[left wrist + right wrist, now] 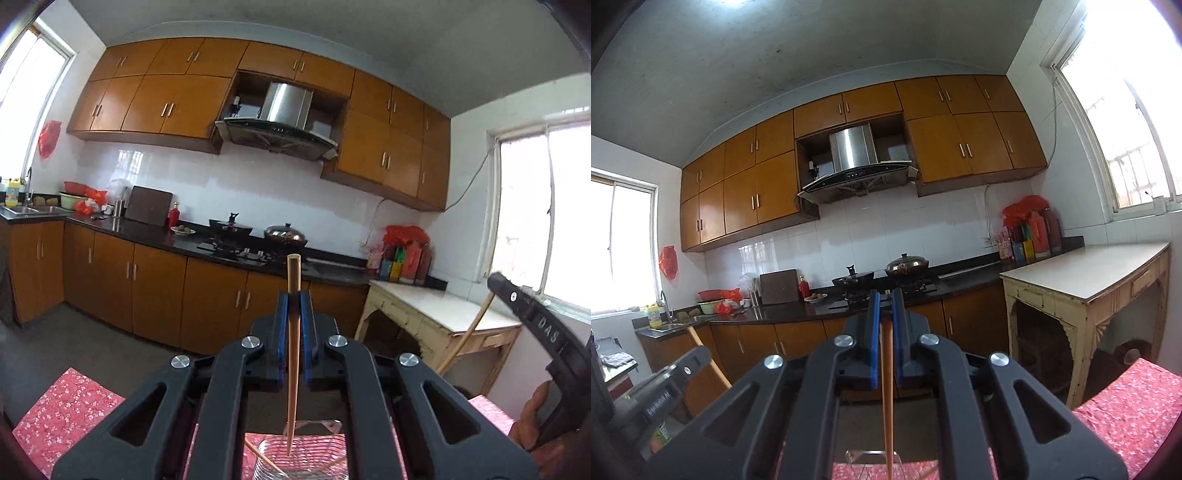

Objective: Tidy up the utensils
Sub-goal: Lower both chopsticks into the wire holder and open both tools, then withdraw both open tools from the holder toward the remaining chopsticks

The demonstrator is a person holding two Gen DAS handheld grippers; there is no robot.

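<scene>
Left wrist view: left tongs [294, 295] clenched on a wooden chopstick [293, 354], stick upright between the blue pads [282, 314], blunt end above the tips, tapered end hanging down over a clear ribbed glass holder [303, 458] at the near edge. Two more chopsticks [264, 459] already leaning inside the holder, on the red floral cloth [70, 410] of the counter. Right wrist view: right tongs [885, 295] likewise clenched on a second chopstick [887, 398], hanging nearly vertical, lower end lost at the frame bottom near a clear rim [873, 453]; whether tip is inside the holder, cannot tell. Risks, as judgement: thin round stick gripped at a single narrow point, so likely to pivot or slip if swung fast; release from this height could bounce the stick off the glass rim onto the cloth; the two tools close together, right tongs [532, 314] visible at far right of the left view with its stick [469, 332] slanting, so collision of sticks or tools over the one small opening possible; knocking the light holder over also possible. Pose: both tongs pointing level toward the far kitchen wall, held above the counter; a hand [532, 424] wrapped on the right tool's handle; left tool [665, 384] low left in right view.
</scene>
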